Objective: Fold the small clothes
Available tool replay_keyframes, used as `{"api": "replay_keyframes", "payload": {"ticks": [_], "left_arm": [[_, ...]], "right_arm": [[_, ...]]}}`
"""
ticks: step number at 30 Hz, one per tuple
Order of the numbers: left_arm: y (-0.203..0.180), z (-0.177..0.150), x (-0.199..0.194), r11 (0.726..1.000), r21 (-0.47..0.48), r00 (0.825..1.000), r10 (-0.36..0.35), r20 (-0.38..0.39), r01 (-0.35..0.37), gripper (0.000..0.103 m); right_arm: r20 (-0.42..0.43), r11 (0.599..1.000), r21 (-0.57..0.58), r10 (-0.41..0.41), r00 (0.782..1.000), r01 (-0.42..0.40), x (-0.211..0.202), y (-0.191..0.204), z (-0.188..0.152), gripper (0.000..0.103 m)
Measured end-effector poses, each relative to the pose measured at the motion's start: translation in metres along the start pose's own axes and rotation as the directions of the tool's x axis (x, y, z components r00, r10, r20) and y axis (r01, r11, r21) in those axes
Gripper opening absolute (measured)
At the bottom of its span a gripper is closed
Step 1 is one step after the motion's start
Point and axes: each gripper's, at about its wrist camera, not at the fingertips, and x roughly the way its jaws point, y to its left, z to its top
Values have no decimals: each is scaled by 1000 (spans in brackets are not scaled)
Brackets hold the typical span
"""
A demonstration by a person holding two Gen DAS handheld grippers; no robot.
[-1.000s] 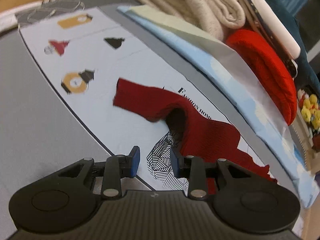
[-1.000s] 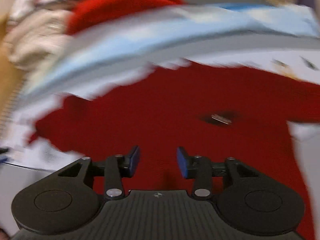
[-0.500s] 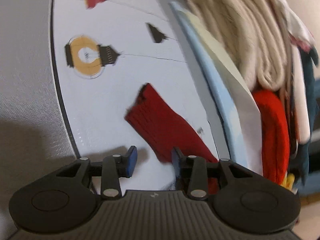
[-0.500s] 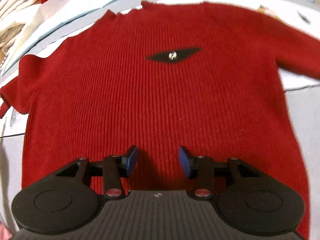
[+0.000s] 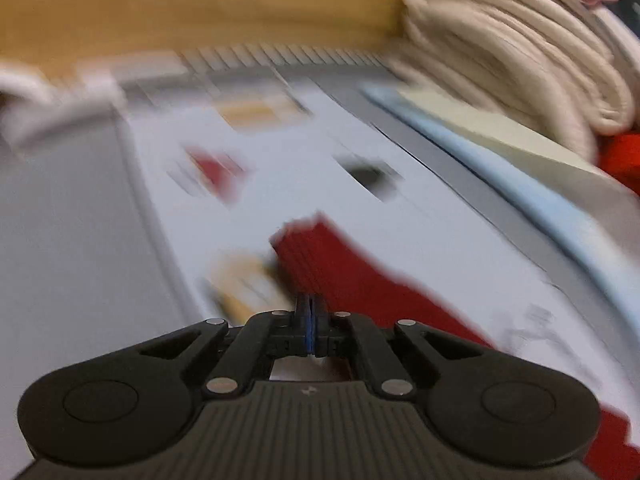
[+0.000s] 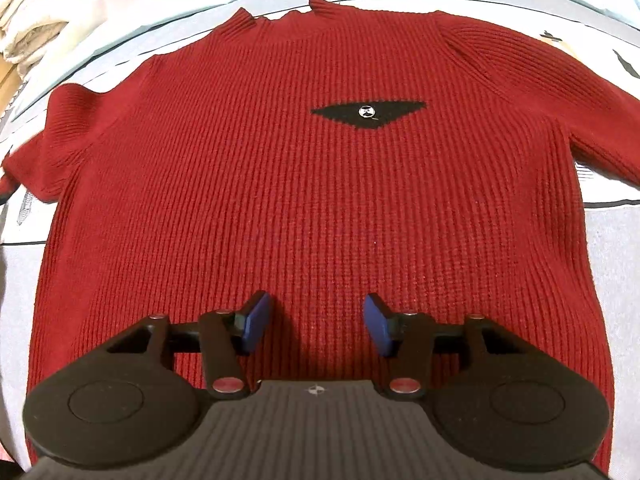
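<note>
Blurring hides whether the left gripper (image 5: 310, 322), fingers pressed together, pinches the red sweater (image 6: 320, 200) sleeve; right gripper (image 6: 316, 326) gapes wide, holding nothing.

So the sweater (image 6: 320, 184) is lying flat on the printed mat (image 6: 608, 248), neckline at 12 o'clock and hem at 6, sleeves out toward 3 and 9. The right gripper (image 6: 316, 324) sits over the hem end, patch (image 6: 368, 113) dead ahead at 12. Folded blankets (image 6: 36, 20) are stacked at about 10. From the left gripper (image 5: 311, 320), a sleeve (image 5: 332, 264) runs off toward 1, blankets (image 5: 512, 52) at 2.
</note>
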Motion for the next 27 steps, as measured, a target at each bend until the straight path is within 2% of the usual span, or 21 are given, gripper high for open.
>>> {"api": "replay_keyframes", "payload": {"ticks": [3, 5, 6, 7, 9, 10, 12, 13, 14, 15, 16, 17, 20, 21, 24, 27], "left_arm": [[10, 8, -5, 998, -40, 998, 41, -52, -43, 0], [-4, 4, -28, 996, 24, 996, 81, 22, -82, 4], [-17, 3, -40, 995, 81, 996, 61, 62, -66, 4], [-31, -4, -53, 990, 143, 996, 8, 85, -20, 9], [-57, -18, -74, 968, 227, 989, -128, 72, 109, 12], [-68, -28, -82, 947, 253, 976, -215, 33, 200, 14], [-88, -48, -88, 872, 281, 916, -393, -84, 400, 15], [-96, -59, -89, 834, 298, 885, -448, -128, 465, 15], [-103, -69, -86, 800, 323, 862, -477, -172, 506, 15], [-107, -79, -80, 772, 345, 845, -483, -230, 534, 15], [-112, -88, -68, 762, 370, 845, -443, -302, 531, 16], [-114, -98, -55, 789, 410, 877, -325, -355, 458, 12], [-117, -87, -66, 813, 423, 898, -256, -357, 400, 13], [-119, -79, -78, 816, 415, 898, -265, -350, 403, 13], [-121, -60, -129, 806, 339, 858, -366, -360, 486, 14], [-120, -64, -176, 763, 340, 820, -415, -394, 550, 17]], "right_arm": [[2, 1000, 10, -1, 1000, 1, 0, 1, 0, 55], [2, 1000, 8, -3, 1000, 3, 1, 1, 0, 55], [1, 1000, 9, -3, 1000, 3, 2, 2, 1, 55], [0, 1000, 12, -3, 1000, 3, 1, 1, 1, 55], [1, 999, 33, -3, 1000, 3, 2, -1, 3, 55], [3, 999, 47, -4, 1000, 4, 2, -2, 4, 55], [16, 997, 73, -7, 1000, 6, 0, -6, 6, 55], [33, 996, 87, -23, 999, 20, -2, -9, 7, 55], [49, 994, 100, -38, 998, 33, -5, -12, 8, 55], [65, 992, 116, -49, 997, 42, -8, -16, 10, 55], [85, 989, 142, -61, 995, 48, -11, -22, 12, 55], [105, 984, 171, -74, 992, 55, -14, -29, 14, 55], [153, 957, 269, -157, 976, 112, -24, -57, 20, 55], [162, 944, 305, -182, 970, 126, -26, -68, 22, 55], [179, 880, 451, -250, 951, 147, -35, -110, 29, 55], [206, 831, 550, -233, 951, 84, -36, -144, 32, 55]]}}
